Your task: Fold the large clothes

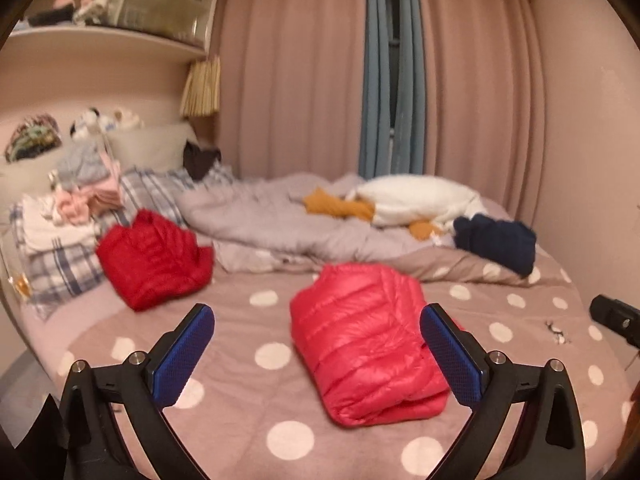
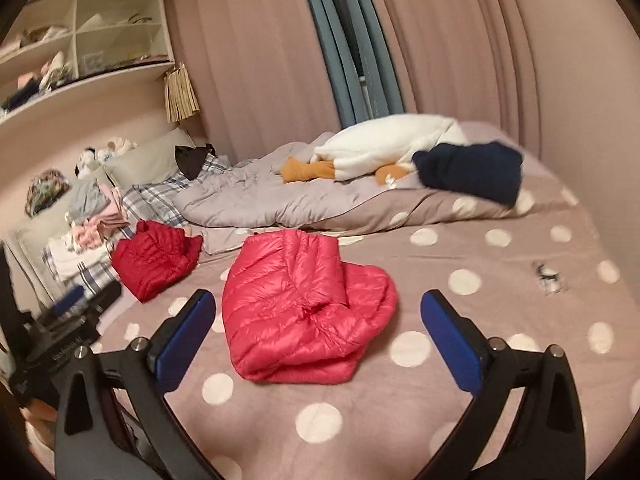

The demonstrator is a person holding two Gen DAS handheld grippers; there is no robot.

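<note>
left gripper [image 1: 318, 322]: my jaws stand wide apart, nothing between the blue pads [image 1: 184, 360]; hovering over the bed, lower centre of the left wrist view
right gripper [image 2: 318, 320]: same here, jaws spread, holding nothing; its tip also shows at the right edge of the left wrist view [image 1: 616, 320]
pink down jacket [image 1: 368, 344]: folded into a compact bundle, lying on the polka-dot bedspread [image 1: 248, 408]; centre of both frames; in the left wrist view my right pad overlaps its right edge, cannot tell if touching; right wrist view [image 2: 304, 308] shows it between my fingers, apart from both
red down jacket [image 1: 154, 258]: folded, left of centre, apart from the pink one; sits at the edge of the plaid pillow [image 1: 60, 276]
clothes stack [image 1: 84, 188]: pale pink and grey items, piled on the pillow, left side of frame
grey duvet [image 1: 280, 224]: rumpled, across the middle of the bed behind both jackets
white plush toy [image 1: 416, 200]: lying on the duvet, upper right of centre; mustard parts beside it
navy garment [image 1: 496, 244]: on the duvet, just right of the plush
curtains [image 1: 288, 80]: pink, closed, background; blue strip at the centre gap
shelves [image 1: 108, 4]: upper left, cluttered; contents blurred
</note>
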